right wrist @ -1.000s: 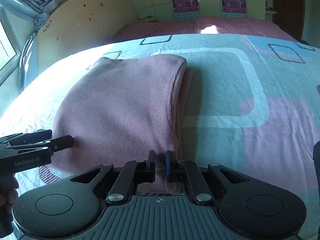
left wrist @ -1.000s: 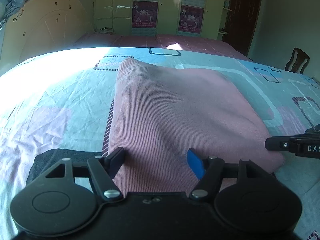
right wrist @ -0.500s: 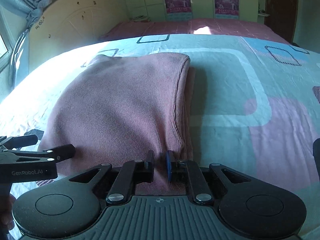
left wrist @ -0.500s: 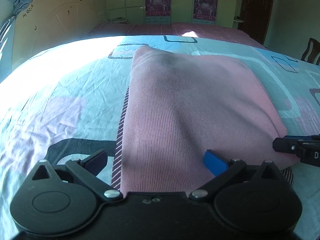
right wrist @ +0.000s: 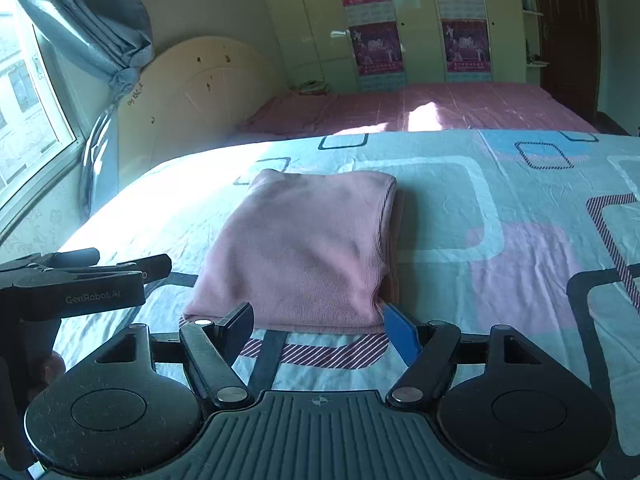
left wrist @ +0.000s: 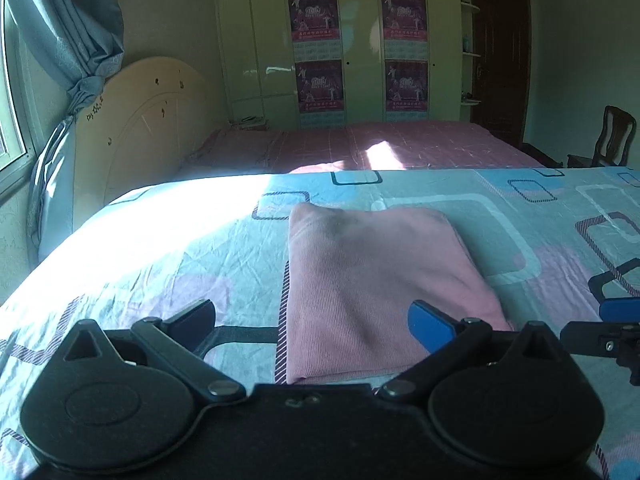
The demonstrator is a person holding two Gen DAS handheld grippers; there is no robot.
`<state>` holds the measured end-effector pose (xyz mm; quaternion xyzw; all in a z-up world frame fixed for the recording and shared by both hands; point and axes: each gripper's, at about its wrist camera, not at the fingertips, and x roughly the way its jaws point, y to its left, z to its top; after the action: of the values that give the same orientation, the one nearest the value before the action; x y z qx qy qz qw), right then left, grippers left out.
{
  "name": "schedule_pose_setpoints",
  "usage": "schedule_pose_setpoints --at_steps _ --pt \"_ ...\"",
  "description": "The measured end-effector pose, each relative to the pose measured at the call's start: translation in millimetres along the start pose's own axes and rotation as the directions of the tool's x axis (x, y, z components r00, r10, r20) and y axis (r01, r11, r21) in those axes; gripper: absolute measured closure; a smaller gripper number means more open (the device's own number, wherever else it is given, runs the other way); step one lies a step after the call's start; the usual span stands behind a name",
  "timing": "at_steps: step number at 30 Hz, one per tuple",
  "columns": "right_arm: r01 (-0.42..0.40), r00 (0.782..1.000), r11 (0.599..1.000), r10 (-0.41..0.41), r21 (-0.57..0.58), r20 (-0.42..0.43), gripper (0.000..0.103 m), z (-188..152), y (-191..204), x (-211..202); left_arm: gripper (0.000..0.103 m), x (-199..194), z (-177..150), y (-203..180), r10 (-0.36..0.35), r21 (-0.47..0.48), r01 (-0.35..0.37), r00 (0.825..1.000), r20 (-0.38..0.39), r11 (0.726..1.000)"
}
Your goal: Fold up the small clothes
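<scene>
A pink knit garment point(left wrist: 380, 272) point(right wrist: 312, 240) lies folded into a flat rectangle on the patterned bedsheet point(left wrist: 160, 260) point(right wrist: 500, 280). My left gripper point(left wrist: 312, 316) hangs above the garment's near left corner, jaws wide open and touching nothing. The jaws of my right gripper point(right wrist: 320, 320) are opening; they hover just short of the garment's near edge with nothing between them. Each gripper also shows in the other's view: the right gripper point(left wrist: 612, 296) at the right edge, the left gripper point(right wrist: 132, 262) at the left, held by a hand.
A cream headboard point(right wrist: 192, 96) and blue curtain point(right wrist: 100, 20) by the window stand at the left. Beyond lie a second bed with a pink cover point(left wrist: 360, 148), a wardrobe with posters point(left wrist: 320, 52), a dark door point(left wrist: 500, 60) and a wooden chair point(left wrist: 612, 136).
Both grippers rose and drew back from the garment. The right gripper let go of the garment's near edge and opened. The left jaws spread wider.
</scene>
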<state>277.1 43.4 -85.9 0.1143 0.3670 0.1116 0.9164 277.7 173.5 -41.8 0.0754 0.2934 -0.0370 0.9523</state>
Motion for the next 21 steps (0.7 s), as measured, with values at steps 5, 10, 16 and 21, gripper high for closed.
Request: schedule_pose_setpoints --at_steps 5,10,16,21 --pt "-0.012 0.999 1.0 0.012 -0.002 0.039 0.026 -17 5 -46 0.0 -56 -5 -15 0.082 0.028 -0.083 0.996 0.04 0.996" --pt "0.08 0.99 0.997 -0.08 0.004 0.115 0.006 -41 11 -94 0.0 -94 -15 -24 0.037 -0.053 -0.038 0.999 -0.021 0.998" --pt "0.172 0.966 0.985 -0.162 -0.032 0.201 0.0 -72 23 -148 0.0 -141 -40 -41 0.024 -0.087 -0.03 0.998 -0.061 0.996" --pt "0.148 0.96 0.989 -0.146 0.009 0.237 0.0 -90 19 -185 0.0 -176 -57 -46 0.029 -0.117 -0.037 0.997 -0.07 0.992"
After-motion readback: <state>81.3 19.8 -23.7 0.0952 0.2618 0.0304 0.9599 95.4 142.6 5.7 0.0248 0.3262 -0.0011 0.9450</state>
